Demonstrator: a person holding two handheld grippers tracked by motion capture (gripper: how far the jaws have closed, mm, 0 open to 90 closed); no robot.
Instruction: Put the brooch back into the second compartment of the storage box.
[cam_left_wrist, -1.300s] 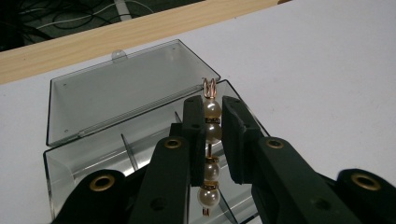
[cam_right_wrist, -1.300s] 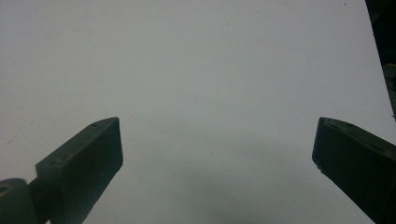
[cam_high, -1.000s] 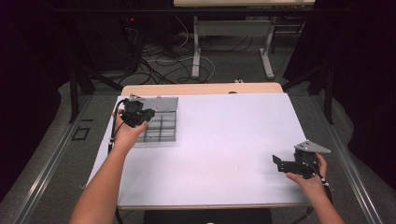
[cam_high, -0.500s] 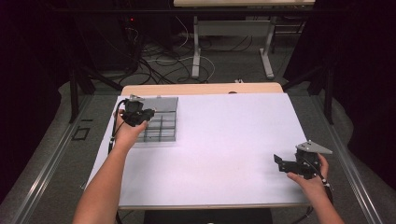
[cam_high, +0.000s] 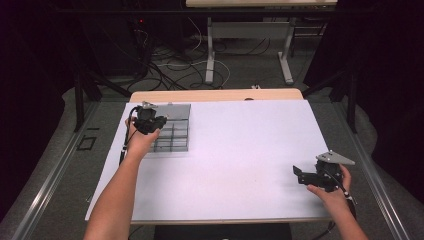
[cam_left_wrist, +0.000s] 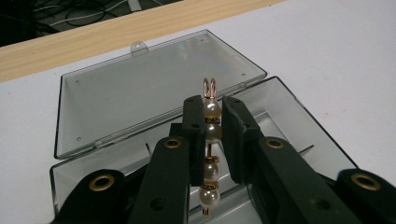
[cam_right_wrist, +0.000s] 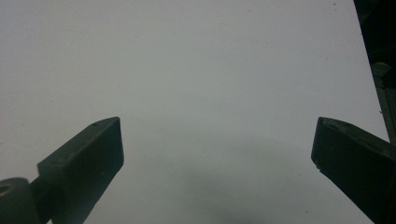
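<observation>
My left gripper (cam_left_wrist: 212, 105) is shut on a short string of pearl beads (cam_left_wrist: 211, 133) on copper wire, whose looped end sticks up past the fingertips. It hangs just above a clear plastic compartment box (cam_left_wrist: 285, 109) whose lid (cam_left_wrist: 154, 93) lies open flat behind it. From above, the left gripper (cam_high: 150, 121) hovers over the box (cam_high: 175, 137) at the table's far left. My right gripper (cam_high: 300, 175) rests near the right front edge, jaws wide apart, with nothing between them (cam_right_wrist: 217, 144).
The white table top (cam_high: 240, 145) stretches between the two hands, with a wooden strip (cam_high: 215, 95) along its far edge. Cables and table legs (cam_high: 210, 45) lie on the floor beyond.
My left gripper has dipped slightly toward the box with the bead string still in it. The right hand has stayed put.
</observation>
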